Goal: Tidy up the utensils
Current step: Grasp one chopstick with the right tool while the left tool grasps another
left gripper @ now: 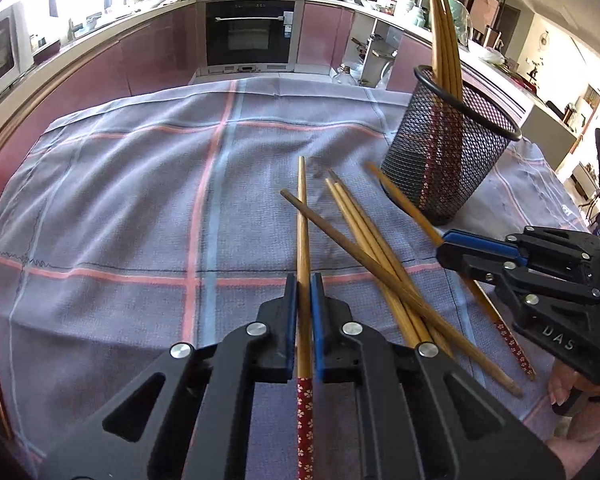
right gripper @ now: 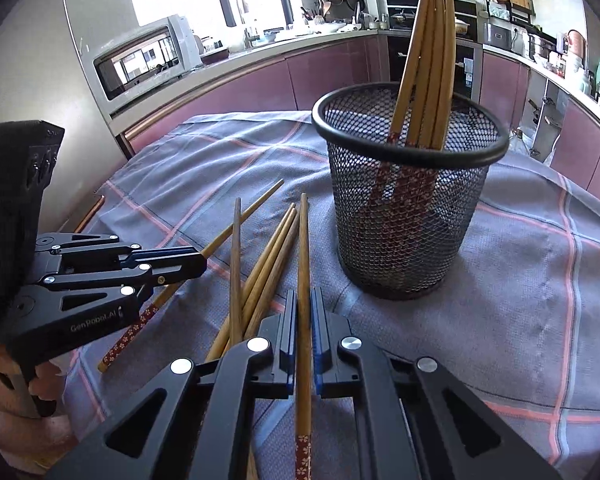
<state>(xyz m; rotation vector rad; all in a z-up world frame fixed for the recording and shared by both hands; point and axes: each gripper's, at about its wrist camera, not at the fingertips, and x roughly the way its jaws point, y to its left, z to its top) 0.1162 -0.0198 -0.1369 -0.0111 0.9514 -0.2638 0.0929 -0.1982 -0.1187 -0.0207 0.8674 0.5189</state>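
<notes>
Black mesh cup (right gripper: 410, 200) upright on checked cloth (left gripper: 140, 184), four chopsticks (right gripper: 428, 64) standing inside, red patterned ends down. Loose chopsticks (left gripper: 376, 248) crossed on cloth just beside cup. Left gripper (left gripper: 304, 292) pinching one chopstick (left gripper: 303, 216) near cup. Right gripper (right gripper: 304, 308) clamped on another chopstick (right gripper: 303, 248), tip near cup base.

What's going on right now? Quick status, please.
Left gripper shut on one chopstick. Right gripper shut on another chopstick. Four already in cup; loose pile on cloth. Nothing in the way.
</notes>
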